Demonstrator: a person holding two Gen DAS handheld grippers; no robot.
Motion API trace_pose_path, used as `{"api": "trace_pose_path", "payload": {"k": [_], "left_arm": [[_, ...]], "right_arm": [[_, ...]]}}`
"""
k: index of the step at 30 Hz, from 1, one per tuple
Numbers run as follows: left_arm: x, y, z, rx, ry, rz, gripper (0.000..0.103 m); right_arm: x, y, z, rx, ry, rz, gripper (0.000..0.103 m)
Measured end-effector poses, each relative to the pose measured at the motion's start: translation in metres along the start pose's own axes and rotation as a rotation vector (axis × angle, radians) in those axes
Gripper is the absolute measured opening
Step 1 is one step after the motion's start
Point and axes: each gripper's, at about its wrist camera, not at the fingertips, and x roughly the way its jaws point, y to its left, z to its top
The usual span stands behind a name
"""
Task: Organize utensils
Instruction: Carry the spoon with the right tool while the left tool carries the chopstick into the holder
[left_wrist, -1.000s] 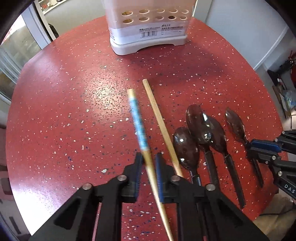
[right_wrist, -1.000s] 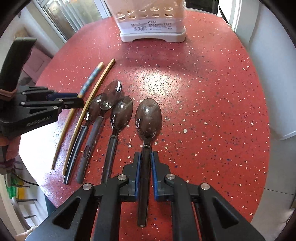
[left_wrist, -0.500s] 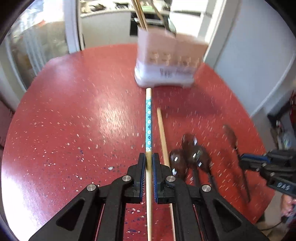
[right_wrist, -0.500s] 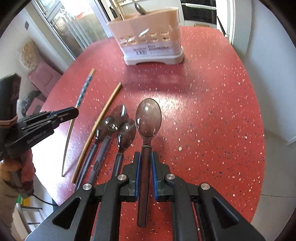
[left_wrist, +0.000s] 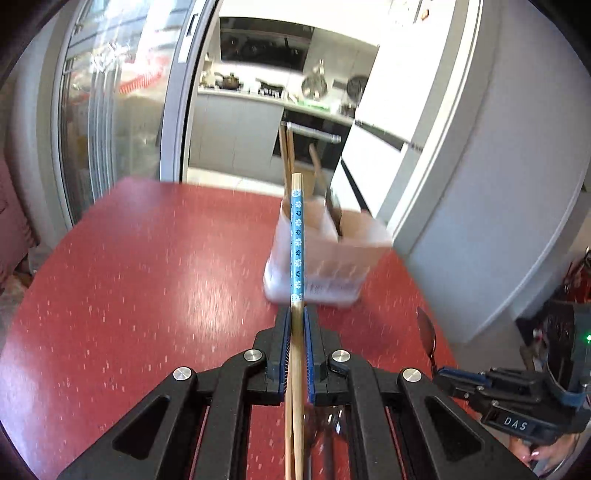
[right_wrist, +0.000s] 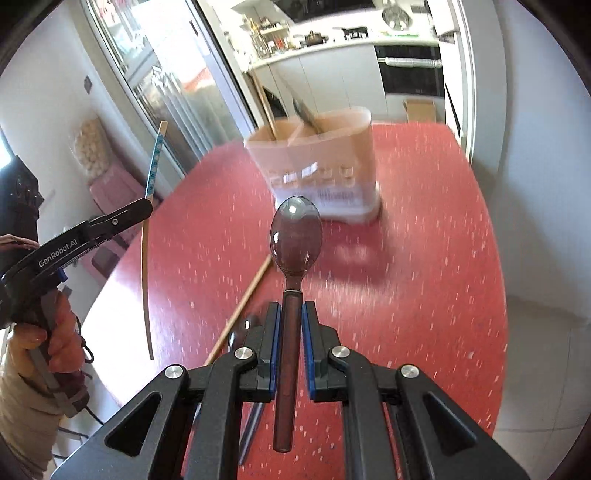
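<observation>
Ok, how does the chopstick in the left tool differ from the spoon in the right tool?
The chopstick is a thin, pale wooden stick with a blue flowered band; the spoon is dark, with a broad glossy bowl. The left tool grips the chopstick partway along its length; the right tool grips the spoon's handle just below the bowl. Both are lifted off the red table, pointing toward the utensil holder.

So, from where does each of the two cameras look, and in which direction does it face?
Left wrist: sits on the left gripper, looks along its jaws, shut on the blue-patterned chopstick, toward the utensil holder; the right gripper shows at right.
Right wrist: sits on the right gripper, looks along the spoon to the holder; the left hand shows.
Shared: holder, red table, chopstick.
</observation>
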Motion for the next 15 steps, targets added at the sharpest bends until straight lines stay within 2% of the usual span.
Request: {"api": "trace_pose_path", "payload": {"k": [9, 15], "left_arm": [[0.026, -0.003, 0.06, -0.04, -0.099, -0.021, 0.036], [0.05, -0.004, 0.092, -0.055, -0.143, -0.008, 0.036]], "right_arm": [[0.0, 0.0, 0.065, -0.029, -0.094, 0.009, 0.012], [0.008, -0.006, 0.109, -0.041, -0.166, -0.005, 0.012]]}}
